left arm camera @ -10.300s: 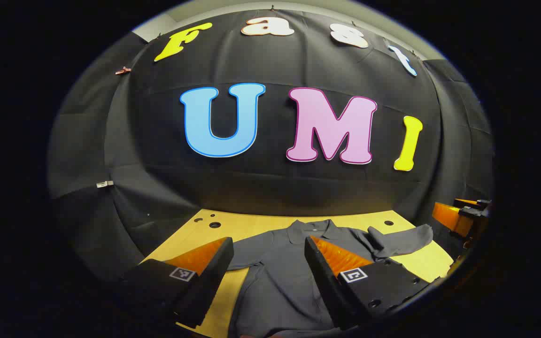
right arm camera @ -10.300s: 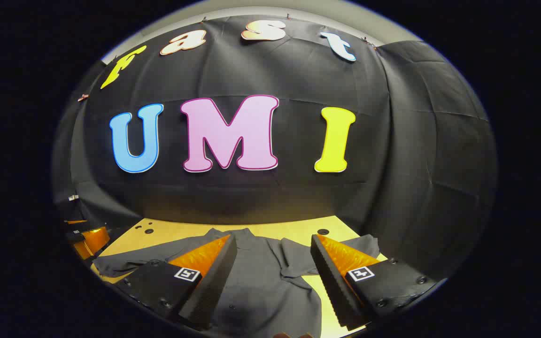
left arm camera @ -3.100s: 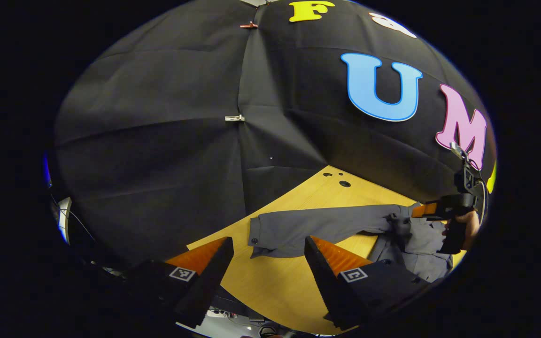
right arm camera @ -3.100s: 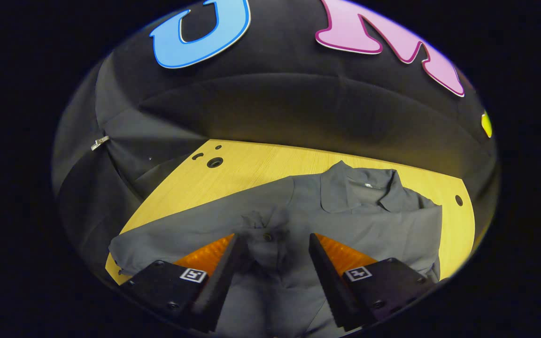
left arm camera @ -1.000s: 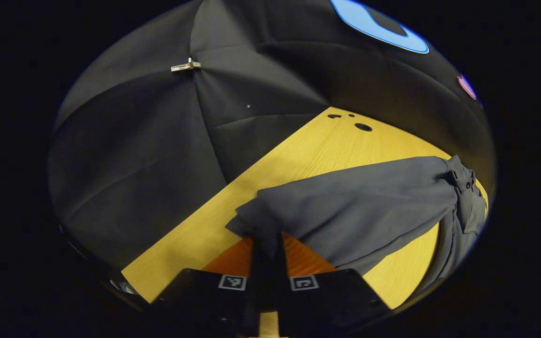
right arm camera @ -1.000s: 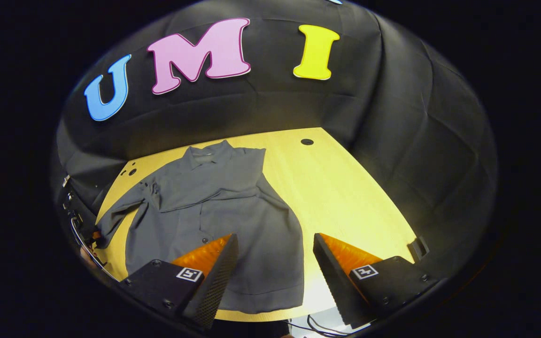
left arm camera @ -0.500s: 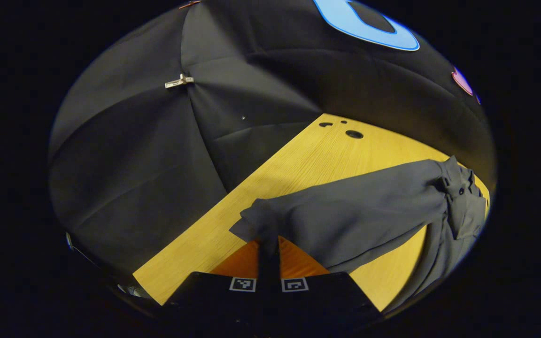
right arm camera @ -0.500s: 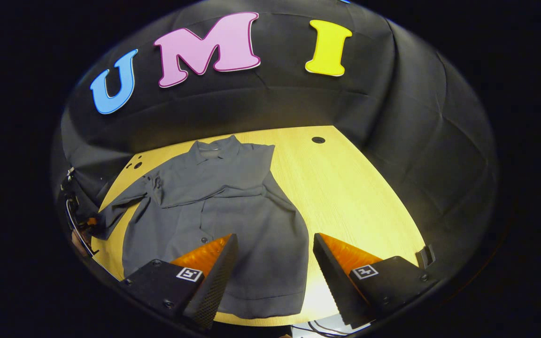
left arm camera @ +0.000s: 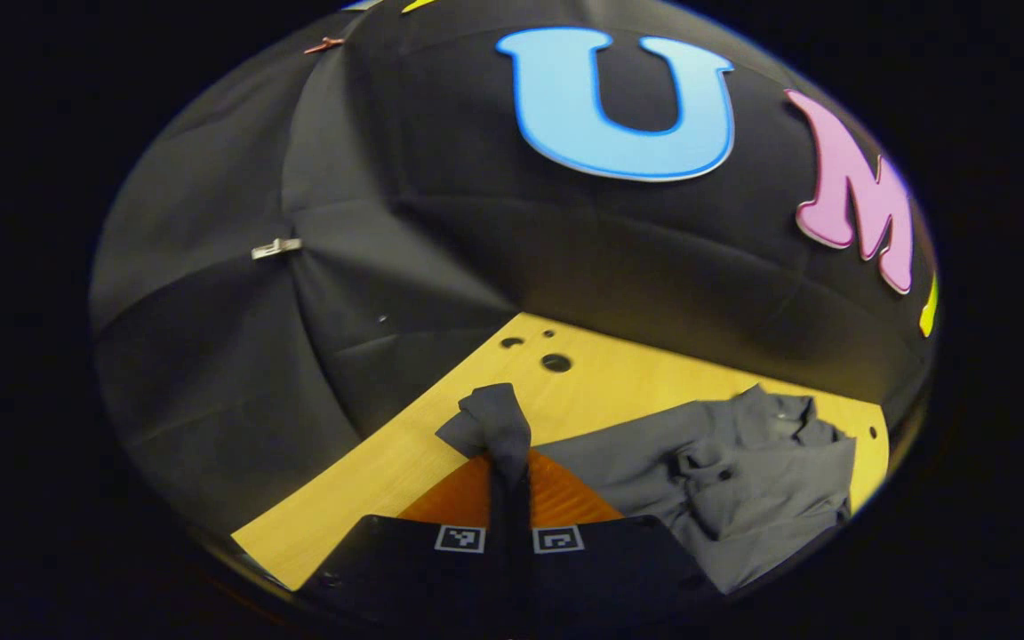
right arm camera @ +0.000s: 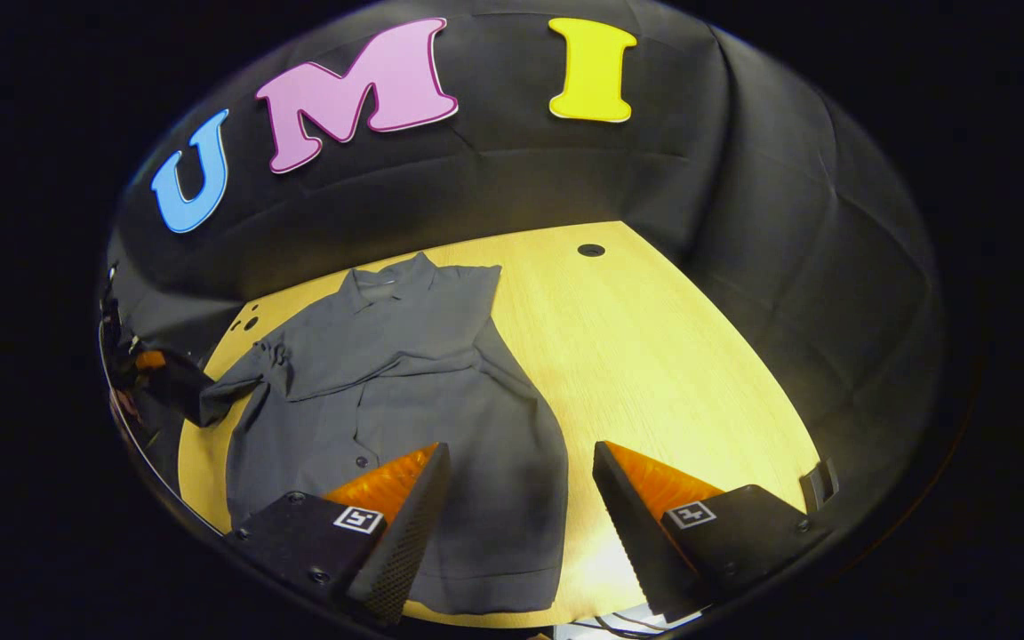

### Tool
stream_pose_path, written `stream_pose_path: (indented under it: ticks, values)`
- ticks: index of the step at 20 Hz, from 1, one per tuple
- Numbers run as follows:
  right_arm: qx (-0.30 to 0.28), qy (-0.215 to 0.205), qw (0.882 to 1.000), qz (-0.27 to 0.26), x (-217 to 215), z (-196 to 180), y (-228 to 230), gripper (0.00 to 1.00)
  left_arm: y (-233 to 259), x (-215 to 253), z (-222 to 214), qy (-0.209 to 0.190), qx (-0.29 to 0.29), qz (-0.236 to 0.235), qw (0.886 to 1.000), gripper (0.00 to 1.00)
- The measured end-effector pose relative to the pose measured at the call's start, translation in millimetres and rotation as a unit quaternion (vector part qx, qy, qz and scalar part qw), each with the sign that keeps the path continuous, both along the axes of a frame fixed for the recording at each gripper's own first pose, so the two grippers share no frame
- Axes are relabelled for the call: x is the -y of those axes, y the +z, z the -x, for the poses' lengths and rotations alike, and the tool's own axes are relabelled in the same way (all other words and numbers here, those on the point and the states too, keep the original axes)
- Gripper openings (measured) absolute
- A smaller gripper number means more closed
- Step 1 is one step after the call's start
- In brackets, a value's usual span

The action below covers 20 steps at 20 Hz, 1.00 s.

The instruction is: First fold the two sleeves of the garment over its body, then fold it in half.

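One sleeve [left arm camera: 496, 425] is pinched in the left gripper [left arm camera: 508, 471].
It could slip out or bunch up before reaching the shirt [right arm camera: 405, 391] on the table [right arm camera: 654, 356]; the right gripper [right arm camera: 516, 498] hangs wide and empty above the shirt's bottom edge.

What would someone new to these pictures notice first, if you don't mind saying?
A grey shirt lies spread on the yellow table, one sleeve already folded across its chest. The left gripper is shut on the other sleeve's cuff, lifted off the table at the shirt's side. The right gripper hangs open over the hem.
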State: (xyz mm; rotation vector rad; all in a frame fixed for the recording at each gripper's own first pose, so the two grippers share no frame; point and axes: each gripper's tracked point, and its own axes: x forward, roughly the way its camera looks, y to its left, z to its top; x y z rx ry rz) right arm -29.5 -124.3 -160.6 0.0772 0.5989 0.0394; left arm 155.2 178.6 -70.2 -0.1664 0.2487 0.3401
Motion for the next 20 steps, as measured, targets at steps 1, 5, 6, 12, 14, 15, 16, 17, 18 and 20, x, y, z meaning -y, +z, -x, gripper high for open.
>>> stream_pose_path:
  ticks: [1, 5, 6, 12, 14, 15, 16, 17, 18, 20]
  values:
    - [-0.002, -0.001, 1.0, -0.004, 2, -1, -1, 0.99, 10, 22, -6, -0.016, 0.007, -0.001, 1.0, 0.05]
    - [-0.009, 0.001, 1.0, -0.012, 11, -9, -8, 0.99, 33, 105, -28, -0.079, 0.024, -0.005, 0.997, 0.05]
    - [-0.011, 0.003, 1.0, -0.013, 14, -11, -10, 0.99, 37, 128, -33, -0.095, 0.025, -0.007, 0.995, 0.05]
    - [-0.03, 0.014, 0.999, -0.029, 24, -18, -26, 0.99, 39, 259, -63, -0.188, 0.026, -0.02, 0.982, 0.05]
    - [-0.039, 0.027, 0.999, -0.026, 25, -20, -34, 0.99, 29, 300, -70, -0.218, 0.016, -0.019, 0.976, 0.05]
    - [-0.04, 0.034, 0.998, -0.024, 25, -21, -35, 0.99, 25, 319, -73, -0.233, 0.012, -0.015, 0.972, 0.05]
    - [-0.041, 0.039, 0.998, -0.022, 26, -22, -36, 0.99, 19, 335, -76, -0.246, 0.007, -0.012, 0.969, 0.05]
    - [-0.043, 0.045, 0.998, -0.021, 28, -22, -38, 0.99, 12, 351, -77, -0.257, -0.001, -0.009, 0.966, 0.05]
    - [-0.044, 0.048, 0.998, -0.02, 29, -23, -39, 0.99, 5, 365, -79, -0.267, -0.008, -0.008, 0.964, 0.05]
    - [-0.048, 0.052, 0.997, -0.021, 30, -21, -43, 0.99, -8, 391, -82, -0.288, -0.022, -0.001, 0.957, 0.05]
